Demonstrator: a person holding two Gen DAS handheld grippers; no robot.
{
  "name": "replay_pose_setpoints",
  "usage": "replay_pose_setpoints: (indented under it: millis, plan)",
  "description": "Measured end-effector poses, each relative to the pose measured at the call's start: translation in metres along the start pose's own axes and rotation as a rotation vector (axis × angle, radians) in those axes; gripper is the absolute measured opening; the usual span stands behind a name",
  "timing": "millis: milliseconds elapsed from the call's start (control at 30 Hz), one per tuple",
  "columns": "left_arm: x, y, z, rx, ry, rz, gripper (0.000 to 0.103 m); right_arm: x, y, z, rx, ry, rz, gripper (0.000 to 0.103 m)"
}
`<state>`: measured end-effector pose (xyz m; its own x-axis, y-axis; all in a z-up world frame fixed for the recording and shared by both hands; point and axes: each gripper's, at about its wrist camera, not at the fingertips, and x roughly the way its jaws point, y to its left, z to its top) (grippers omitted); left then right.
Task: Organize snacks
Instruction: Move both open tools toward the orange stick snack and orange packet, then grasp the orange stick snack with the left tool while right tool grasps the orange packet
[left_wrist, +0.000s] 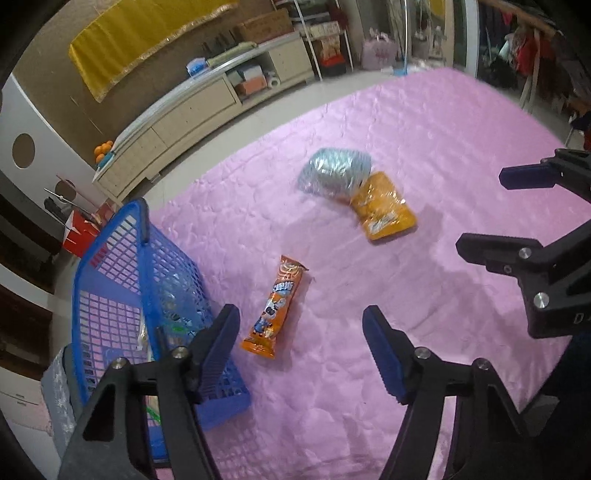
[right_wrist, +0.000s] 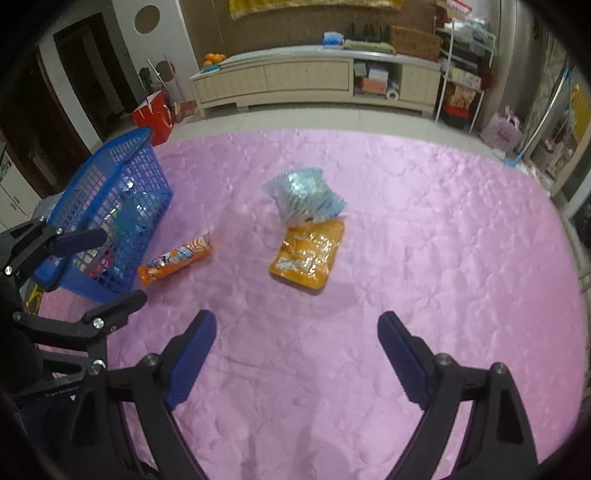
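A long orange snack pack (left_wrist: 275, 307) (right_wrist: 175, 257) lies on the pink bedspread beside the blue plastic basket (left_wrist: 122, 258) (right_wrist: 110, 177), which holds several snacks. A pale blue bag (left_wrist: 334, 174) (right_wrist: 304, 195) rests against a flat orange packet (left_wrist: 384, 212) (right_wrist: 308, 254) further out. My left gripper (left_wrist: 300, 325) is open and empty, just above the long pack; it also shows in the right wrist view (right_wrist: 110, 266). My right gripper (right_wrist: 297, 328) is open and empty, short of the orange packet; it also shows in the left wrist view (left_wrist: 480, 210).
The pink bedspread (right_wrist: 424, 240) covers the whole working surface. A cream low cabinet (right_wrist: 295, 77) stands along the far wall, a red bag (right_wrist: 153, 114) on the floor near the basket, a pink bag (right_wrist: 502, 129) at the right.
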<state>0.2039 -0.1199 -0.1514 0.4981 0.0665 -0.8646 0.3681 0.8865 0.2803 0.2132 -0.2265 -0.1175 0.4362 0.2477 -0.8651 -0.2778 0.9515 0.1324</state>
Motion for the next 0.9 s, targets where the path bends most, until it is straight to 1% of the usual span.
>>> replay_pose_setpoints:
  millis: [33,67,100,133,233,333,467,500,567,600,633,667,733,800,900]
  plan:
    - [0.007,0.0,0.002,0.0,0.013,0.001,0.067,0.007,-0.001,0.001,0.007,0.008,0.005,0.091]
    - [0.012,0.001,0.004,0.001,0.023,0.006,0.065,0.015,-0.002,0.002,0.015,0.02,0.012,0.089]
    - [0.02,0.0,0.006,0.005,0.037,0.017,0.061,0.022,-0.002,0.004,0.02,0.03,0.019,0.088]
    - [0.024,0.0,0.007,0.006,0.045,0.026,0.06,0.029,-0.003,0.006,0.028,0.037,0.025,0.087]
    - [0.041,-0.003,0.011,0.018,0.077,0.051,0.06,0.045,-0.002,0.01,0.033,0.051,0.031,0.087]
    - [0.059,-0.002,0.015,0.027,0.111,0.068,0.059,0.055,-0.003,0.009,0.02,0.046,0.017,0.087]
    - [0.084,0.008,0.021,-0.008,0.164,0.087,0.059,0.063,-0.005,0.009,-0.003,0.033,-0.01,0.087]
    - [0.087,0.011,0.022,-0.018,0.167,0.098,0.059,0.063,-0.008,0.01,0.002,0.033,-0.003,0.087]
    - [0.095,0.015,0.024,-0.033,0.174,0.098,0.058,0.062,-0.014,0.012,0.022,0.025,0.012,0.087]
    - [0.099,0.017,0.025,-0.044,0.182,0.091,0.055,0.062,-0.017,0.012,0.032,0.024,0.017,0.087]
    - [0.104,0.019,0.026,-0.055,0.194,0.09,0.053,0.063,-0.02,0.011,0.04,0.027,0.024,0.087]
    - [0.107,0.019,0.027,-0.059,0.201,0.09,0.049,0.065,-0.022,0.01,0.052,0.035,0.034,0.087]
    - [0.116,0.021,0.027,-0.074,0.218,0.085,0.043,0.067,-0.025,0.009,0.07,0.05,0.046,0.087]
    - [0.123,0.023,0.026,-0.089,0.233,0.064,0.032,0.069,-0.028,0.007,0.084,0.061,0.053,0.087]
    - [0.131,0.025,0.02,-0.114,0.253,0.028,0.02,0.069,-0.03,0.005,0.108,0.069,0.072,0.087]
